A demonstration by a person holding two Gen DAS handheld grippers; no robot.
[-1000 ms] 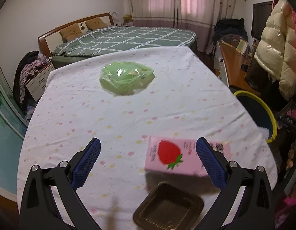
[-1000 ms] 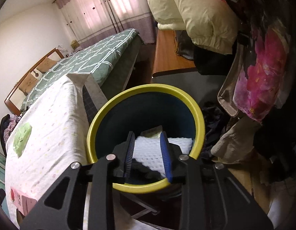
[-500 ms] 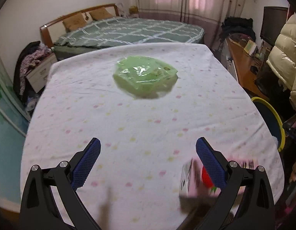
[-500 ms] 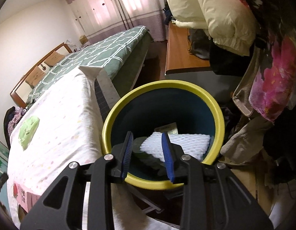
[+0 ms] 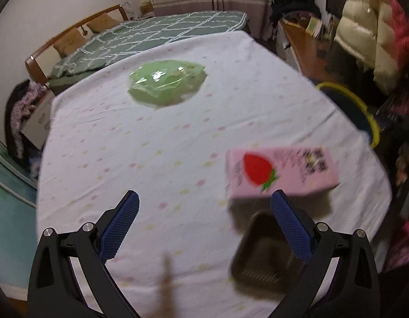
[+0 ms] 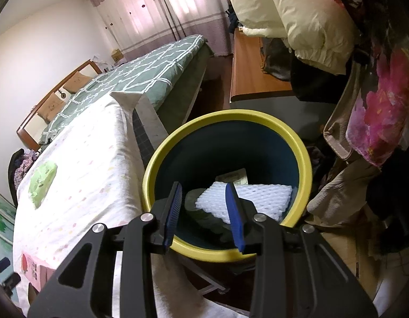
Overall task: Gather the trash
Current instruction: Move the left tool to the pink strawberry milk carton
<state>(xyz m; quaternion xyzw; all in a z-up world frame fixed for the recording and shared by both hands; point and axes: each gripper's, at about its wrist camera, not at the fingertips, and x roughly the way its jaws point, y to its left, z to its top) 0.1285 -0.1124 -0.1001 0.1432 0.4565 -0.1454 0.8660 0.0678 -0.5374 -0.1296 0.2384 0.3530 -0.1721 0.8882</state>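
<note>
tablecloth (image 5: 151, 145) bare mid-table | pink carton (image 5: 281, 171), brown tray (image 5: 265, 259) block right | green bag (image 5: 167, 82) far

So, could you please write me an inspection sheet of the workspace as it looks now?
Surface: table under a white dotted cloth.
Job's things: pink strawberry carton, brown plastic tray and green wrapper on the table; white foam net inside the yellow-rimmed bin.
Clutter: nothing seen.
Grippers: left gripper open, empty, above the table; right gripper open, empty, above the bin.
Cables: nothing seen.
Surroundings: bed, curtains, hanging coats.
</note>
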